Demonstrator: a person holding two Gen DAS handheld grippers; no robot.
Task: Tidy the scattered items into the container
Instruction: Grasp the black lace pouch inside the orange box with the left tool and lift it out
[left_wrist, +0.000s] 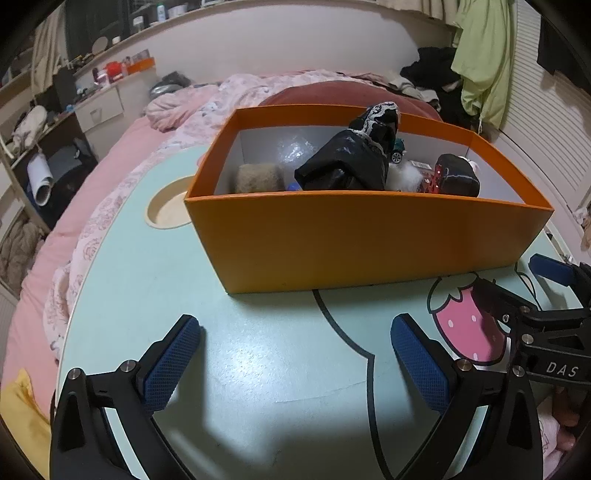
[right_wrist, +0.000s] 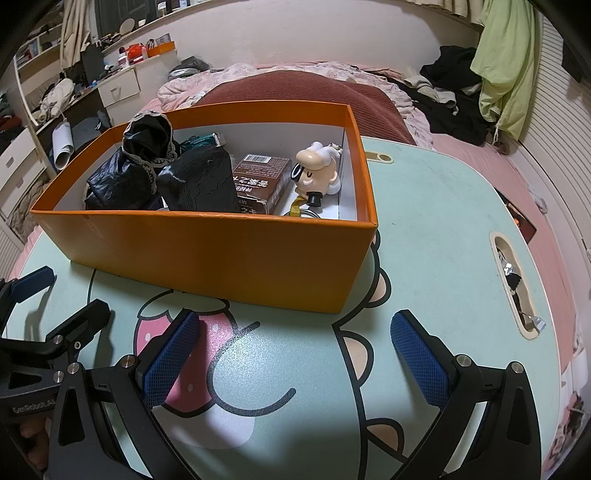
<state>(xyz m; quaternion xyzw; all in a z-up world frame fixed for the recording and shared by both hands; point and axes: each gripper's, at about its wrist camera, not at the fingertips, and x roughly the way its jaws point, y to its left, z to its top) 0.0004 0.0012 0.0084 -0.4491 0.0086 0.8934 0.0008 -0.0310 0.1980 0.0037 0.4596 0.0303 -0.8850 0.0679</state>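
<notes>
An orange box (left_wrist: 369, 240) (right_wrist: 221, 251) stands on the mint-green lap table (left_wrist: 240, 350) (right_wrist: 436, 229). Inside lie a black lace-trimmed bag (left_wrist: 354, 158) (right_wrist: 147, 147), a black pouch (right_wrist: 199, 184), a brown carton (right_wrist: 262, 177), a white cartoon figure (right_wrist: 317, 170), a tan fuzzy block (left_wrist: 258, 179) and a small toy car (left_wrist: 398, 149). My left gripper (left_wrist: 295, 336) hovers open over the bare tabletop in front of the box, nothing between its fingers. My right gripper (right_wrist: 295, 332) is open as well, empty, just to its right. Each gripper shows at the edge of the other's view.
The table rests on a bed with pink bedding (left_wrist: 110, 155) and a dark red cushion (right_wrist: 295, 88). A round cup recess (left_wrist: 166, 206) sits left of the box, a slot with small objects (right_wrist: 513, 280) at the right. Clothes (right_wrist: 458, 92) pile at the back right.
</notes>
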